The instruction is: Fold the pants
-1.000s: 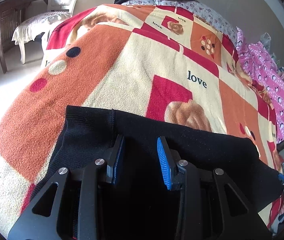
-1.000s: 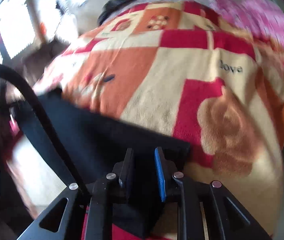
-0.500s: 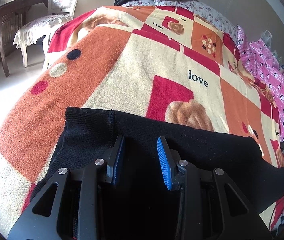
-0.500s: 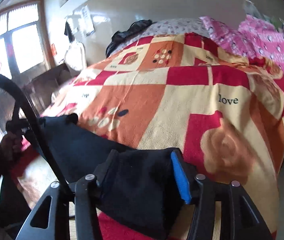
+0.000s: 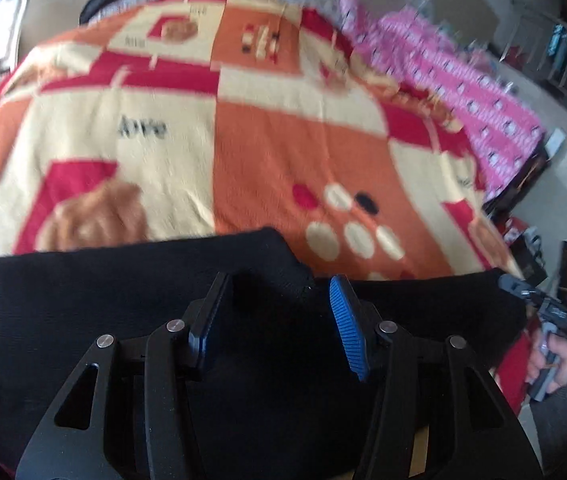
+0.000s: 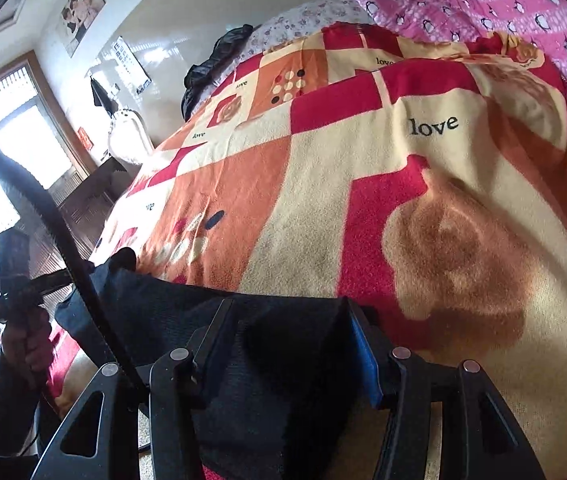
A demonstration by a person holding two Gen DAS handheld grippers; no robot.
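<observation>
As the left gripper (image 5: 279, 320) had just opened over the black pants (image 5: 83, 320) on the bed, the right gripper (image 6: 287, 344) also stood released around them, suggesting that fold was laid.

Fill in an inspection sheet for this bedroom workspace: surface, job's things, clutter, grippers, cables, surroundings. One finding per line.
Surface: bed with a patterned blanket in orange, cream and red.
Job's things: black pants lying across the near edge of the blanket.
Clutter: pink quilt and a dark garment at the far end.
Grippers: left gripper open over the pants, jaws just opened wider; right gripper with pants cloth between its jaws, grip unclear.
Cables: black cable arching beside the right gripper.
Surroundings: window, framed picture on the wall.
</observation>
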